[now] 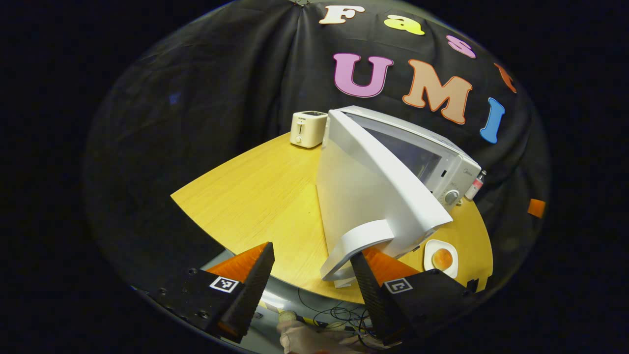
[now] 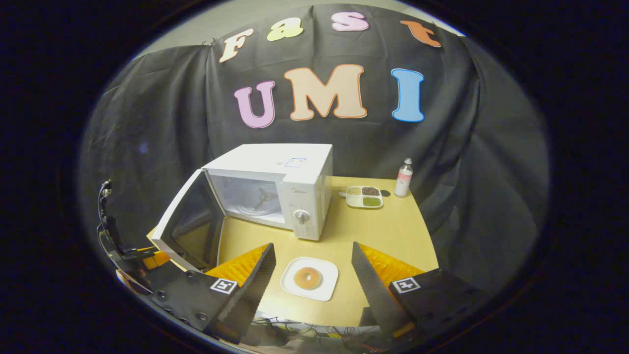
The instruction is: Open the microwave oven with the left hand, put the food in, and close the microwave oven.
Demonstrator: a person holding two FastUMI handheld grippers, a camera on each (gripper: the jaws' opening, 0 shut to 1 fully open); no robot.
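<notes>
Two grippers, fingers spread, grasping nothing. White microwave door [image 2: 189, 228] swung wide at left; round bun on white square plate [image 2: 309, 279] lower centre between right gripper [image 2: 312, 275] fingers. Close squarely on plate rim, lift level. Left gripper [image 1: 314, 275] beside door handle [image 1: 356, 246].

Even overhead light, bench [image 2: 388, 231] bright, black cloth dim; soft glare on microwave door [image 1: 363, 196]; strong fisheye bending at edges, near claw fingers slightly soft, centre sharp, shadows faint
</notes>
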